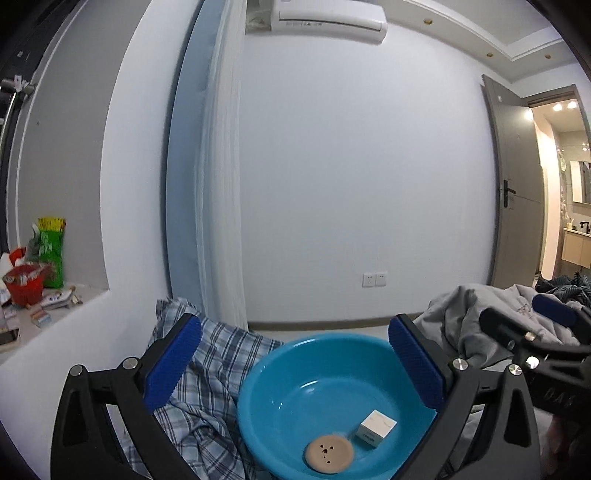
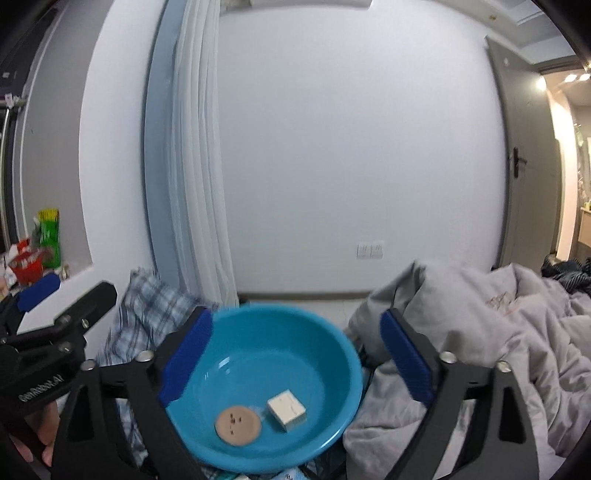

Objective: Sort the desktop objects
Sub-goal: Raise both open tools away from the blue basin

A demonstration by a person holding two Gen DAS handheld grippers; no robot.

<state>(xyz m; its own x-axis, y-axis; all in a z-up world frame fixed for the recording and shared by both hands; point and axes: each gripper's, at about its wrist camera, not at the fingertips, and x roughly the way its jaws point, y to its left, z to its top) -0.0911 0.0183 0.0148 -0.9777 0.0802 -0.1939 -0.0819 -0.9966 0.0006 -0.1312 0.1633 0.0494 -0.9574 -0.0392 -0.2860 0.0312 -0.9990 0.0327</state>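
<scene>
- A blue basin [image 1: 325, 402] rests on bedding, with a round tan disc [image 1: 328, 453] and a small white box [image 1: 376, 428] lying side by side inside it.
- Left of the basin lies plaid cloth [image 1: 207, 373]; right of it, a grey quilt [image 2: 480, 332].
- The left claw [image 1: 295, 369] and right claw [image 2: 295, 358] both gape wide and hold nothing.
- Only the left view shows the air conditioner [image 1: 328, 18] high above the basin.

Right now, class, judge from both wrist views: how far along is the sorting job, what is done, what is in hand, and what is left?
Done: a round tan disc and a small white box lie in the blue basin. In hand: nothing; the left gripper and right gripper both have their jaws open and empty. Left: possibly the clutter on the ledge by the wall; whether it belongs to the job is unclear.
</scene>
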